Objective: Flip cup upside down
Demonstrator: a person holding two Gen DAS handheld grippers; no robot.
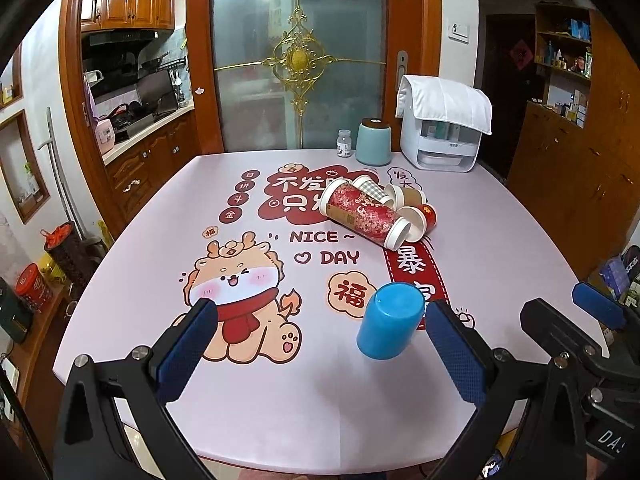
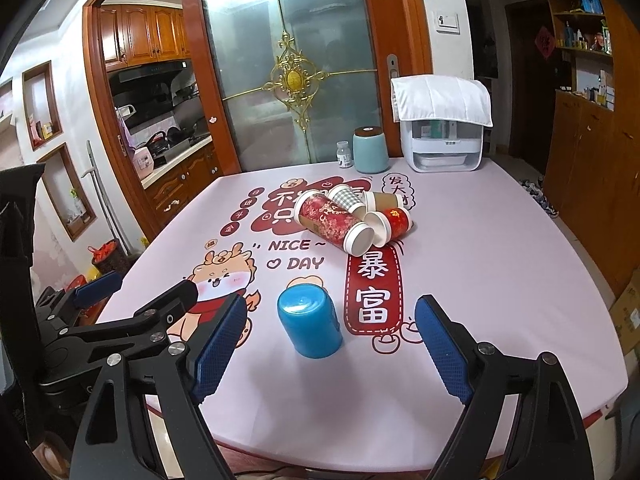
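A blue plastic cup [image 1: 390, 320] stands upside down, closed base up, on the pink printed tablecloth [image 1: 280, 380]. It also shows in the right wrist view [image 2: 310, 322]. My left gripper [image 1: 320, 344] is open and empty, with the cup just inside its right finger. My right gripper [image 2: 330, 344] is open and empty, and the cup stands ahead between its fingers, nearer the left one. Each gripper shows at the edge of the other's view: the right gripper [image 1: 576, 312] and the left gripper [image 2: 140, 288].
A pile of paper cups [image 1: 376, 212] lies on its side at mid-table. At the far edge stand a teal canister [image 1: 373, 142], a small white bottle [image 1: 344, 143] and a white appliance [image 1: 442, 128] under a cloth. A glass door and cabinets lie beyond.
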